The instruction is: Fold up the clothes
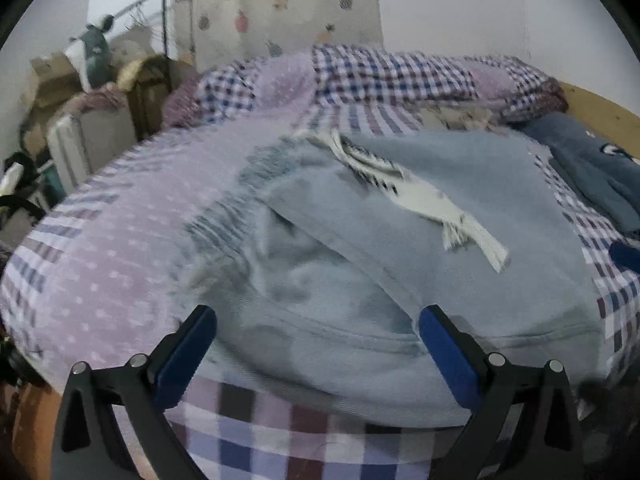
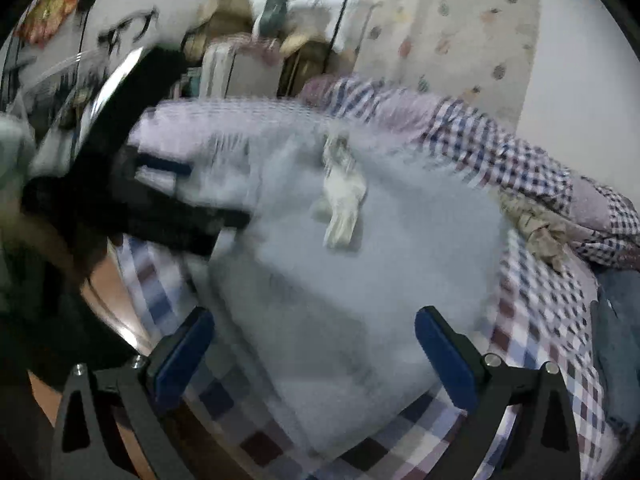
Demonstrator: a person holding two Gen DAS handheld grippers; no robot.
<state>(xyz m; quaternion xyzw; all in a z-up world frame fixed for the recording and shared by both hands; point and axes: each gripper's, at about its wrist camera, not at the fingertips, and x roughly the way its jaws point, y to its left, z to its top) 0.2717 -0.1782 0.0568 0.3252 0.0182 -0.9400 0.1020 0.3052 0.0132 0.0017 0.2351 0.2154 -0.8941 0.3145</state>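
A pair of light blue jeans (image 1: pixel 400 240) with frayed hems lies folded over on the checked bed cover (image 1: pixel 100 260); a whitish pocket lining (image 1: pixel 424 200) shows on top. My left gripper (image 1: pixel 318 324) hovers open over the near edge of the jeans, with nothing between its blue pads (image 1: pixel 188 356). In the right wrist view the same jeans (image 2: pixel 380 260) are blurred, and my right gripper (image 2: pixel 314 328) stands open above their near end. The left gripper (image 2: pixel 168 184) shows there as a dark blurred shape at the left edge of the jeans.
A dark blue garment (image 1: pixel 592 168) lies at the right of the bed. A rumpled checked quilt (image 1: pixel 380 76) runs along the far side under a patterned curtain (image 1: pixel 280 0). Boxes and suitcases (image 1: pixel 88 120) stand beyond the left edge. A wooden bed frame (image 1: pixel 600 108) shows at right.
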